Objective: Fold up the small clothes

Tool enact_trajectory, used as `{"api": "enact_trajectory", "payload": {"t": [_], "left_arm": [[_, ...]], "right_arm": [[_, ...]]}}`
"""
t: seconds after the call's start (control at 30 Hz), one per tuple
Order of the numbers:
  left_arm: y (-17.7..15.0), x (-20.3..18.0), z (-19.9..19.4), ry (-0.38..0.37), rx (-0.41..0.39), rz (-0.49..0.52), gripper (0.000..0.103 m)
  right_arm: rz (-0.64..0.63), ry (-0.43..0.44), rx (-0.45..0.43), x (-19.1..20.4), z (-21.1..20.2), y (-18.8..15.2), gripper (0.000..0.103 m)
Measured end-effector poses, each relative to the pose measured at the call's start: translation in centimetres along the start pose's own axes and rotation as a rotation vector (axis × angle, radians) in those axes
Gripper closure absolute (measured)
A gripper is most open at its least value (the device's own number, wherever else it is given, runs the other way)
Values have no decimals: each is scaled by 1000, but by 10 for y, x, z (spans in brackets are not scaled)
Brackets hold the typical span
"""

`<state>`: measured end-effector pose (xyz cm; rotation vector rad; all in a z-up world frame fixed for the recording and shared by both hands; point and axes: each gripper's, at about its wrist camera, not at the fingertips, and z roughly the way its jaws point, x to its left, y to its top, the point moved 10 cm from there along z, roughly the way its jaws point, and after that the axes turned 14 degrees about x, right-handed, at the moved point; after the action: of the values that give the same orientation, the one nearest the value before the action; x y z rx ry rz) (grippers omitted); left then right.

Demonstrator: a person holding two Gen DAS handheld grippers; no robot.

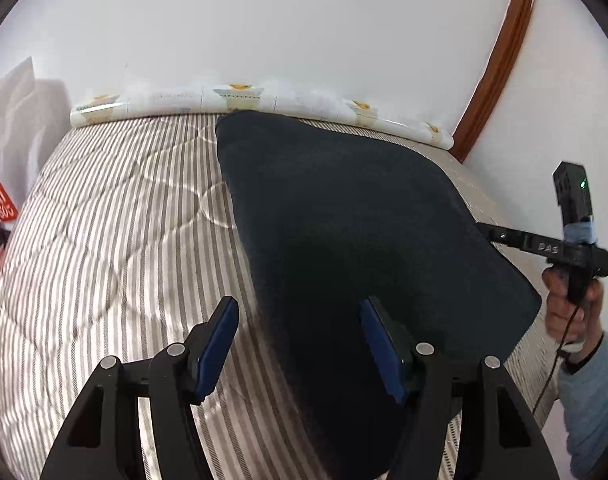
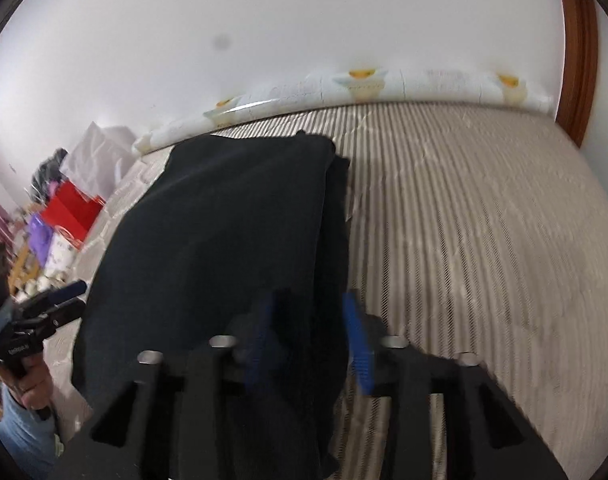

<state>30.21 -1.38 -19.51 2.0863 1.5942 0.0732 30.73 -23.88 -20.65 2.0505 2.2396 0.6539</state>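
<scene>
A dark navy garment [image 1: 352,240] lies folded flat on the striped mattress [image 1: 115,216]. My left gripper [image 1: 299,320] is open over the garment's near left edge, with one blue pad [image 1: 217,344] over the mattress and the other over the cloth. In the right wrist view the garment [image 2: 223,240] lies left of centre. My right gripper [image 2: 310,320] is open, its jaws straddling the garment's near right edge, and the view is blurred by motion. The right gripper also shows in the left wrist view [image 1: 504,236] at the garment's right edge, held by a hand.
A rolled patterned mat [image 1: 239,100] lies along the white wall at the mattress's far edge. A brown wooden frame [image 1: 500,60] stands at the right. Red bags and clutter [image 2: 69,210] sit beyond the mattress's left side. The left gripper's handle [image 2: 27,328] shows at far left.
</scene>
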Motion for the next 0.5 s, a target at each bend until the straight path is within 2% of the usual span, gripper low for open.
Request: {"api": "enact_trajectory", "payload": {"t": [0.03,0.1,0.13,0.2,0.3,0.43,0.5], "left_arm": [[-1,0,0,-1,3,-5,42],[-4,1,0,1,9,-13,42],[-6,2,-1,2,14,-17,42],[-8,3,-2,12,18,-17,42],[-10,2,-5,33,14,-9,42],[-13,-3,-7,39,15,-4,42],[-14,-5,-8,58,9,4,42]], "right_arm": [[-5,53,-9,3,-1,0,100],[-1,50,-114,-2,-20,7,100],[3,94,-160,-4,-33,10,101],[42,150,-183,-8,-42,13,101],[7,44,-134,-6,-27,9,101],[16,-8,-96,-7,-20,1,100],[34,-97,-93,-12,-24,-2,96]]}}
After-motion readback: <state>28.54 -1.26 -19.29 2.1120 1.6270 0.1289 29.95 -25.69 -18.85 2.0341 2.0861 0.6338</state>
